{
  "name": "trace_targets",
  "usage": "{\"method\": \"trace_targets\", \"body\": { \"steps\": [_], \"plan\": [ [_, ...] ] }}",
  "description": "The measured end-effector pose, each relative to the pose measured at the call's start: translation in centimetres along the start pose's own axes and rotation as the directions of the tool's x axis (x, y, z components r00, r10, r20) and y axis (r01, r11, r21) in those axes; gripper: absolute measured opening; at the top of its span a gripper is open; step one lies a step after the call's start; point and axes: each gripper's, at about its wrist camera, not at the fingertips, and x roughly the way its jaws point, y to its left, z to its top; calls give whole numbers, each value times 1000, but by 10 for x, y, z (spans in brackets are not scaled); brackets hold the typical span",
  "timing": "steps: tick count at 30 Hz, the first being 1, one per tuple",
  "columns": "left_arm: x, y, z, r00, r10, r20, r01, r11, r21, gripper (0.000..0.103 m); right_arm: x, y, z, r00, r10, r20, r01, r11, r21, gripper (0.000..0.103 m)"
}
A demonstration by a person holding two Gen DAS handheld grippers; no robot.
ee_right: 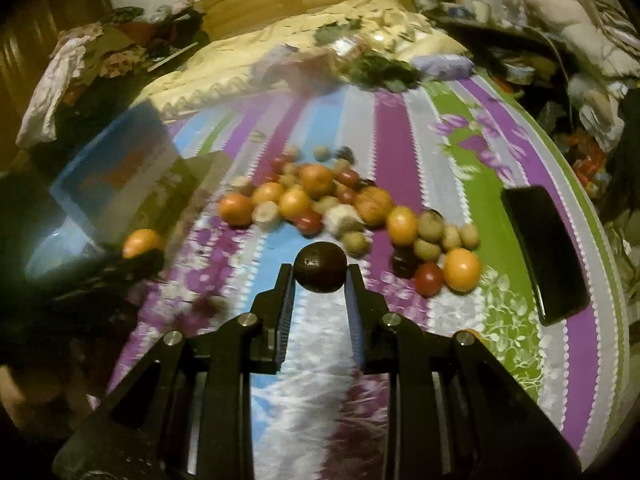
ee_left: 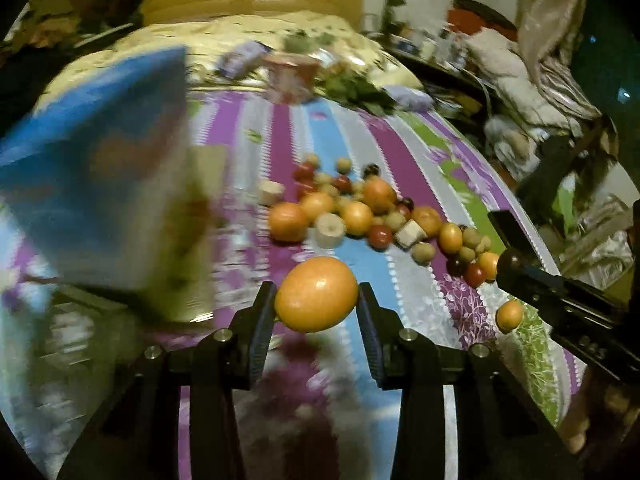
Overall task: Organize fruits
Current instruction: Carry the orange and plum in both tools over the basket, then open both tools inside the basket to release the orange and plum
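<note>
While the pile of fruit (ee_left: pixel 372 208) lies on the bed (ee_left: pixel 400 148), an orange (ee_left: pixel 316 294) is pinched by the left gripper (ee_left: pixel 317 300) and a dark fruit (ee_right: pixel 320 267) by the right gripper (ee_right: pixel 320 276); carrying both to the blue box (ee_left: pixel 96 168) at the left is judged next.

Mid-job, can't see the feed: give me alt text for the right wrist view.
The right hand-held gripper is shut on a dark round fruit above a striped floral bedsheet. Beyond lies a heap of fruit; a blurred blue box is far left, a black phone right.
</note>
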Motion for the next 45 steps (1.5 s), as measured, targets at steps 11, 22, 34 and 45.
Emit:
{"method": "trace_targets", "body": {
  "steps": [11,22,34,45],
  "plan": [
    [-122,112,-1,984,176,21,-171,973,-155,41,-12,123,19,977,193,-92,-205,969,-138,26],
    [-203,230,-35,954,299,23,-275,902,-332,41,-4,269,29,925,316,-212,-368,882,-294,26],
    [-241,317,-83,935,355,-8,-318,828,-461,41,22,373,15,891,307,-334,-430,806,-407,26],
    [-239,371,-120,937,337,-94,-335,787,-518,41,47,415,-3,870,246,-428,-438,782,-443,26]
  ]
}}
